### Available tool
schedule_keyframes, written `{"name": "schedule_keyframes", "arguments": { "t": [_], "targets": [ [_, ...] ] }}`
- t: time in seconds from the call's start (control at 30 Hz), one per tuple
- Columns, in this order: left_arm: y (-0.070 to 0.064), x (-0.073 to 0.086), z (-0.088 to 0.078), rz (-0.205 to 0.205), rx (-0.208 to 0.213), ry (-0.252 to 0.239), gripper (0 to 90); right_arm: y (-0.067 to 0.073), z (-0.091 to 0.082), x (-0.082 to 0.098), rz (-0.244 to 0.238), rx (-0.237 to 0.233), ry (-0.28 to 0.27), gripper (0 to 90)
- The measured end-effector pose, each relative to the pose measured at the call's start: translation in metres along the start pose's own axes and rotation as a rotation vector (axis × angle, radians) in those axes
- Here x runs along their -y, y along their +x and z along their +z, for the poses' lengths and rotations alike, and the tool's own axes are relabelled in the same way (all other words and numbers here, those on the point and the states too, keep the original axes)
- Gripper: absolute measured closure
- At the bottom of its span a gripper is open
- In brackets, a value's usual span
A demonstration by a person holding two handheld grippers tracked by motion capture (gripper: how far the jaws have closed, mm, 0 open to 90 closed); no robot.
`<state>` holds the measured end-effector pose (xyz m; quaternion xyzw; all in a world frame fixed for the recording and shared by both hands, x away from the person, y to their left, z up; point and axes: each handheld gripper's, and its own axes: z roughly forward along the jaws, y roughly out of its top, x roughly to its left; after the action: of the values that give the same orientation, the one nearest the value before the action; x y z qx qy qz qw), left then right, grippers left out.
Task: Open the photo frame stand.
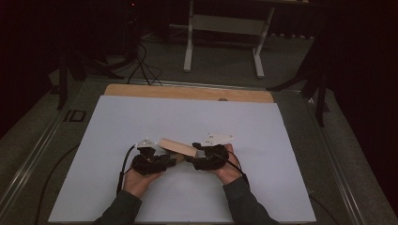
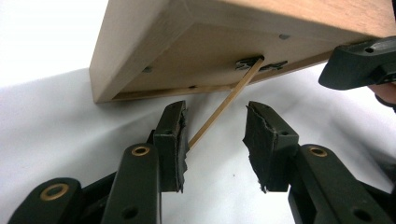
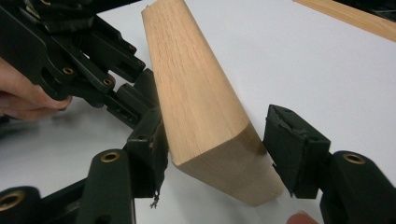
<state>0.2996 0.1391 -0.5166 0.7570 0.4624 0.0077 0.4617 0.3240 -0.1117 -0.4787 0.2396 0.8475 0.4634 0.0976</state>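
A light wooden block (image 1: 178,146) hangs tilted between my two grippers over the white sheet (image 1: 187,117). In the right gripper view my right gripper (image 3: 215,140) has one end of the block (image 3: 201,102) between its jaws, with both pads lying against its sides. The left gripper view shows the block's underside (image 2: 210,51), where a thin wooden stick (image 2: 224,102) slants down from a small metal bracket (image 2: 259,63). My left gripper (image 2: 215,140) stands open around that stick, which lies close to one pad without being pinched. In the high view the left gripper (image 1: 171,158) and right gripper (image 1: 193,157) face each other.
The sheet covers a board whose bare wooden strip (image 1: 187,92) runs along the far edge. A white desk frame (image 1: 225,28) and cables (image 1: 141,65) stand on the dark floor beyond. Bare sheet lies on all sides of the hands.
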Motion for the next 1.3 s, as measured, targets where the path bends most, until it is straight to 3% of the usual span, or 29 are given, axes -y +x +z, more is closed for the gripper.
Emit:
{"name": "schedule_keyframes", "arguments": {
  "t": [0.47, 1.3],
  "targets": [
    [0.000, 0.001, -0.005, 0.023, -0.044, -0.010, 54.9, 0.001, -0.003, -0.001, -0.006, -0.003, -0.007, 38.7],
    [0.003, -0.001, -0.013, 0.023, -0.064, -0.033, 55.2, 0.003, -0.010, -0.005, -0.019, -0.016, -0.044, 36.3]
  ]
}}
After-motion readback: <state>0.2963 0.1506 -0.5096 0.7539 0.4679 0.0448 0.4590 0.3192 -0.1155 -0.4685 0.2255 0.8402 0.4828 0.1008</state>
